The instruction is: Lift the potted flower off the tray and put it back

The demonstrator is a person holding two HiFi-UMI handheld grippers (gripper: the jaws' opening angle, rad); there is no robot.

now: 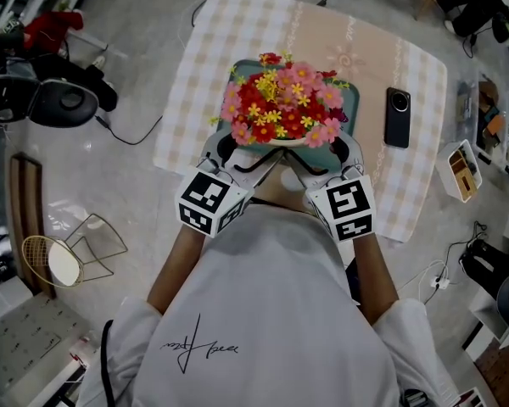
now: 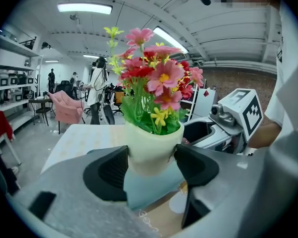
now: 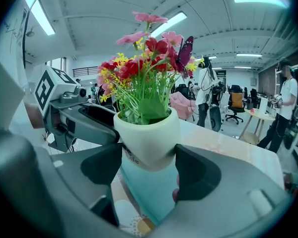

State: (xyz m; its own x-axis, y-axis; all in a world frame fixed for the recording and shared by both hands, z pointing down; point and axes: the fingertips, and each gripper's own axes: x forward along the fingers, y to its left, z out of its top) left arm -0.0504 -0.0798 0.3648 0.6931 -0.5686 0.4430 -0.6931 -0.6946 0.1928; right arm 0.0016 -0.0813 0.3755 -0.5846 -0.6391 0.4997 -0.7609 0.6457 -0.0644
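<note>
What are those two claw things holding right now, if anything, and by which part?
Both hold the potted flower: the left gripper and the right gripper each clamp its pale pot by the wall, one jaw on either side, above the teal tray.

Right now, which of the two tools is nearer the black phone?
The right tool: the phone lies on the cloth on its side of the tray. The left tool grips the flower pot from the opposite side.
</note>
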